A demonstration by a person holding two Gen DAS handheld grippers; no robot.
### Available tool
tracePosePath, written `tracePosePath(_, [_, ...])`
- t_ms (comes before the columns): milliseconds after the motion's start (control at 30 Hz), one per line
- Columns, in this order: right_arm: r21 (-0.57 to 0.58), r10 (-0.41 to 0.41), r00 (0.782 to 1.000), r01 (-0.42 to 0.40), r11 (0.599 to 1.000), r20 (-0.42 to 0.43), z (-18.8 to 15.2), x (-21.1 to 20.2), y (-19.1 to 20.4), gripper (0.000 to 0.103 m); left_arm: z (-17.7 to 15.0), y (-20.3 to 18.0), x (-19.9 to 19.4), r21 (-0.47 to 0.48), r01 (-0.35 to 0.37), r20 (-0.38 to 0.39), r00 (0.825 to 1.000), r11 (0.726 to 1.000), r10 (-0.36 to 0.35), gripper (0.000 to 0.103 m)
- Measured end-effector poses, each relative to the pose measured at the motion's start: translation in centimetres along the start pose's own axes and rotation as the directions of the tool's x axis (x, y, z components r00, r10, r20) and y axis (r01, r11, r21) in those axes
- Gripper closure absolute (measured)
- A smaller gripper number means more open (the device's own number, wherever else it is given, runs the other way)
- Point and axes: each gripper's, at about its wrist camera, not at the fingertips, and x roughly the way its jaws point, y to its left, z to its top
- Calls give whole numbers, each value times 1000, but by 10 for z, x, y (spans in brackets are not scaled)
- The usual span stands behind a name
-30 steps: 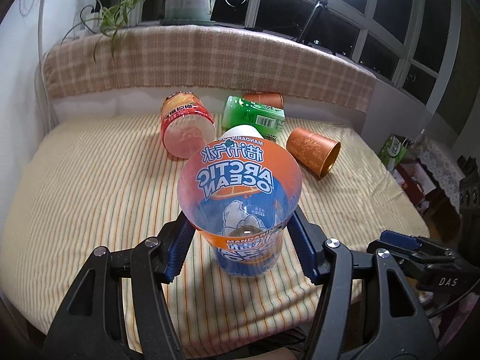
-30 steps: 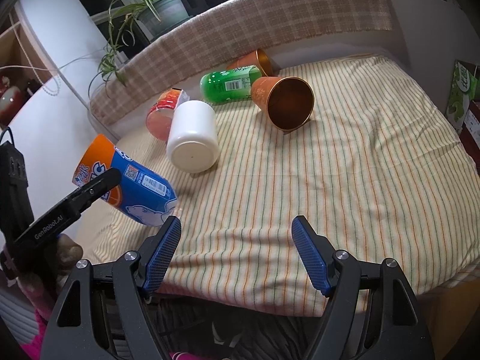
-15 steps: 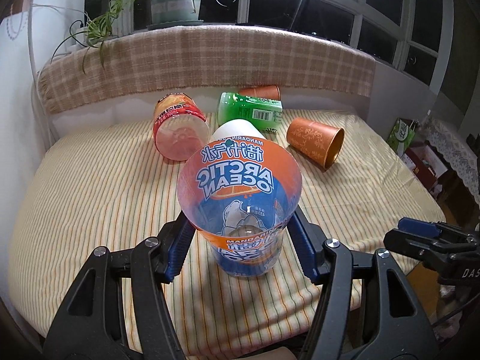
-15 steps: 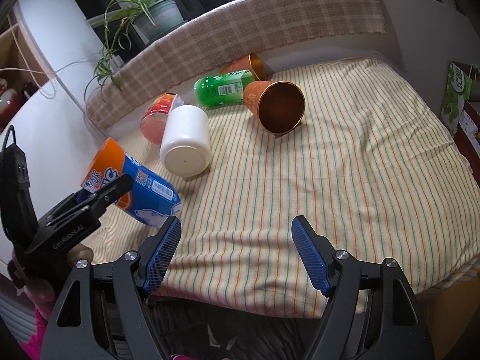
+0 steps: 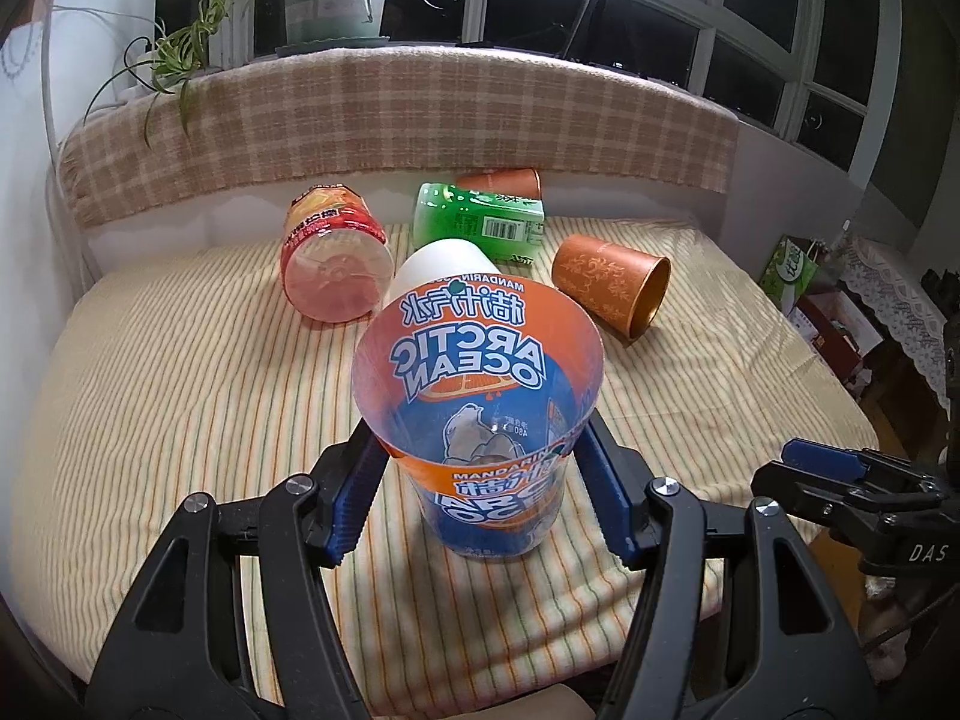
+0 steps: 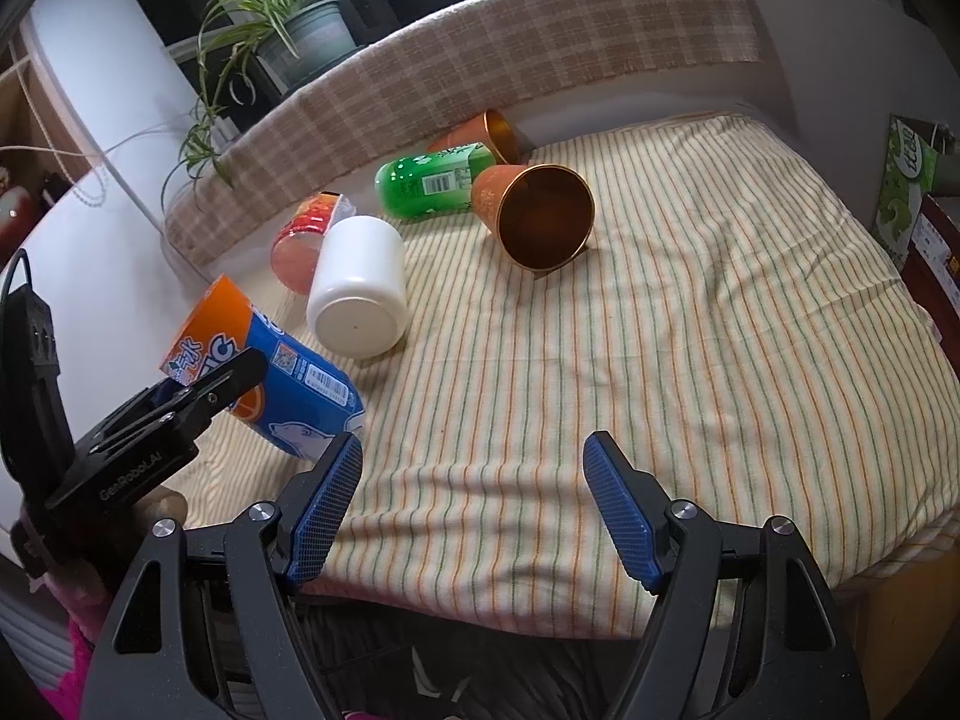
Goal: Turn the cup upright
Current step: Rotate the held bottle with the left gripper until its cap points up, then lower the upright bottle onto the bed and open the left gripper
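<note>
The left tool (image 5: 480, 492) is pinching the clear plastic cup (image 5: 480, 420) between its ribbed blue pads (image 5: 354, 498), closed firmly on the lower wall. The cup is a tapered tumbler wrapped in a glossy orange and blue label; in the right wrist view it (image 6: 270, 378) is tilting over the near left edge of the bed (image 6: 720, 330), mouth up and away, base low beside the striped sheet. I cannot tell whether the base is touching the cloth.

Just behind the cup a smooth white jar (image 6: 357, 294) is lying on its side, blocking part of the view past it. Behind the jar a red-labelled clear bottle (image 5: 336, 261) and a green bottle (image 5: 480, 222) are lying flat. Right of the green bottle, a matt copper cup (image 6: 534, 213) with an embossed pattern is lying with its mouth facing forward, and a second copper cup (image 6: 480, 132) is lying behind it against the checked headboard (image 5: 390, 120). A potted plant (image 5: 336, 0) is standing above the headboard.

The right tool (image 6: 474, 504) is hanging spread wide and holding nothing, over the near edge right of the cup.

Compared with a second ago, the cup is sitting a little lower in the right view, nearer the sheet.
</note>
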Motion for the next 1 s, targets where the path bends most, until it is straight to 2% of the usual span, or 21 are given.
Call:
tracePosePath(267, [3, -3, 1000, 3, 1000, 2, 0, -2, -1, 27, 1, -3, 1, -3, 45, -10, 999, 999, -45, 34])
tracePosePath(367, [3, -6, 1000, 6, 1000, 4, -1, -3, -1, 27, 1, -3, 0, -6, 56, -7, 998, 998, -56, 23])
tracePosePath(600, [-1, -22, 999, 23, 1000, 27, 0, -7, 2, 27, -1, -1, -7, -6, 83, -6, 997, 997, -83, 22])
tracePosePath(700, [-14, -38, 998, 38, 999, 46, 1, -10, 5, 27, -3, 3, -13, -21, 90, 0, 996, 996, -90, 13])
tracePosePath(1000, [-65, -78, 992, 85, 994, 101, 4, -17, 21, 27, -5, 18, -36, -47, 76, 51, 996, 996, -74, 12])
